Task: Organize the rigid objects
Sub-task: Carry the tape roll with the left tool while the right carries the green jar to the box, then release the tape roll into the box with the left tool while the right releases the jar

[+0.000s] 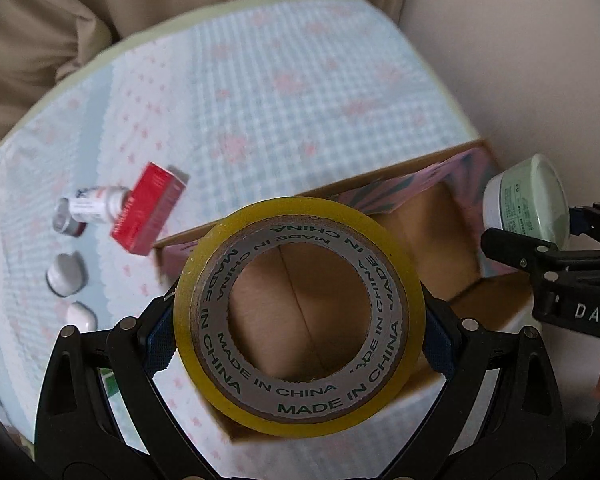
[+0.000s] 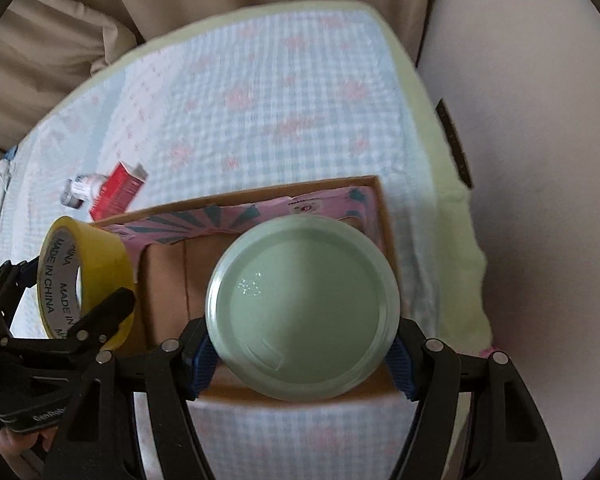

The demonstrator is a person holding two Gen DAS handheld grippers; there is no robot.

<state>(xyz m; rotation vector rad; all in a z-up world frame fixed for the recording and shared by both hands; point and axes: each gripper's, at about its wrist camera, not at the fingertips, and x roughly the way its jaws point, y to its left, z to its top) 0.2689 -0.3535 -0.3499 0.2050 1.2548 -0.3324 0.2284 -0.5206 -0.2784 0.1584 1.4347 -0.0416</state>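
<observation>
Yellow tape roll (image 1: 299,316) on edge and pale green lidded jar (image 2: 303,307) on its side, both over open cardboard box (image 2: 384,216); red carton (image 1: 150,208), small vial (image 1: 90,210) touching on checked cloth, beside box.

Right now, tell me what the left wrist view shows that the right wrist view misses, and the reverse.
Only the left wrist view shows two small white round caps lying on the checked cloth. Only the right wrist view shows a dark label strip on the cloth's pale green edge. Both show the yellow tape roll in the left gripper, the pale green lidded jar in the right gripper, the open cardboard box, the red carton and small white bottle.
</observation>
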